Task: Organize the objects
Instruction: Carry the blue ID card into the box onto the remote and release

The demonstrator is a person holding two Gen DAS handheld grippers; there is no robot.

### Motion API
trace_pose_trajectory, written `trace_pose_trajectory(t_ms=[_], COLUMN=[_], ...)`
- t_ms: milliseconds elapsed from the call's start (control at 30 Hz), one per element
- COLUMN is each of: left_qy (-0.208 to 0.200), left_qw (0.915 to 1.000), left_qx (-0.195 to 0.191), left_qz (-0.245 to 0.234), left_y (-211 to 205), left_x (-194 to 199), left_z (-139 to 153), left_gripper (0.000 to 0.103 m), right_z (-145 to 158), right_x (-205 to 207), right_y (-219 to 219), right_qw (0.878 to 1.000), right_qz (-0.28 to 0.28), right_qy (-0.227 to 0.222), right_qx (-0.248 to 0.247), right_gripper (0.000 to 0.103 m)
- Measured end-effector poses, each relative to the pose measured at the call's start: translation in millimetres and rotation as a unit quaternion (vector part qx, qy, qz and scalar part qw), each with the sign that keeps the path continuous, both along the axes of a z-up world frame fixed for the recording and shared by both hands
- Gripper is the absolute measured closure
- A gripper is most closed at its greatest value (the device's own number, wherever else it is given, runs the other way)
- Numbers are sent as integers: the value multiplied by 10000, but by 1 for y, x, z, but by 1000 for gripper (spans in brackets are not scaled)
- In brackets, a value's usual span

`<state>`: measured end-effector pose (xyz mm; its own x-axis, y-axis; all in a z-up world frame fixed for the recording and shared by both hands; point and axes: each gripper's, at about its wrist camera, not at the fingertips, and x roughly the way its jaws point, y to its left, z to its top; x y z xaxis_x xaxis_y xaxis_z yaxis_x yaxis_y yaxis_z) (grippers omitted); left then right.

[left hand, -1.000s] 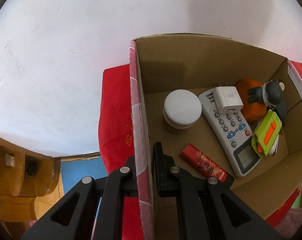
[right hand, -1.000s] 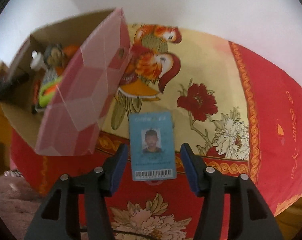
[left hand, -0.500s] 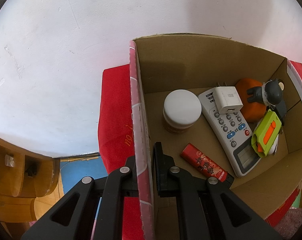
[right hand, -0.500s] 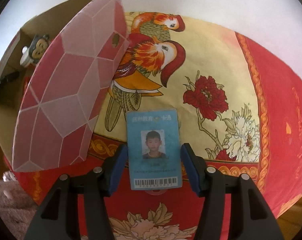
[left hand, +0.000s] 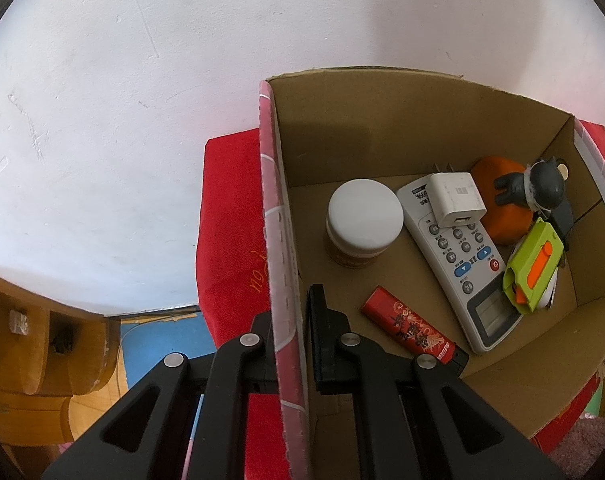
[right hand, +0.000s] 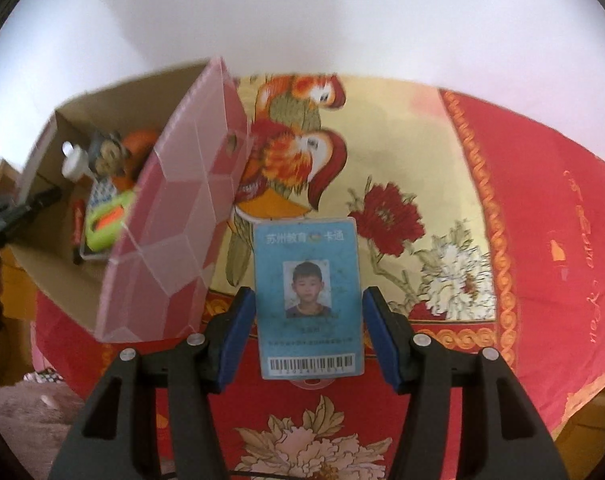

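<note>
The right tool (right hand: 304, 320) pinches a thin, stiff, light ID card (right hand: 308, 300) by its long edges; the left tool (left hand: 290, 332) clamps the box wall (left hand: 280, 264).

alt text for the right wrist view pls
The right gripper holds a blue ID card by its side edges above a red and yellow floral cloth. To the left, an open cardboard box with pink outer walls holds small items, and a white wall is behind.
</note>
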<state>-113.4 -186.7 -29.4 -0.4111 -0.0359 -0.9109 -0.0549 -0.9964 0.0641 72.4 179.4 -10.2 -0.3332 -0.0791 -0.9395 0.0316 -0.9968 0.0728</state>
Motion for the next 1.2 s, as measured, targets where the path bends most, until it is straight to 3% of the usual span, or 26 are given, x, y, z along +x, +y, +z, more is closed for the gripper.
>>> trace_pose_trajectory(t_ms=[267, 433, 767, 1200], left_qy=[12, 16, 26, 49], left_qw=[10000, 10000, 9999, 9997], left_qx=[30, 49, 110, 173], left_qz=[17, 17, 104, 137], left_y=[-1, -2, -12, -7], left_x=[2, 3, 6, 11], left_z=[-1, -1, 12, 19], left_gripper=[94, 94, 94, 94], right_z=[69, 82, 40, -12], right_x=[-19, -29, -56, -80], right_y=[-42, -96, -172, -199], right_qw=[9957, 9873, 9786, 9826], right_qz=[639, 1317, 1943, 1811], right_qy=[667, 831, 425, -213], right_qx=[-62, -318, -533, -362], right_gripper=[48, 47, 48, 48])
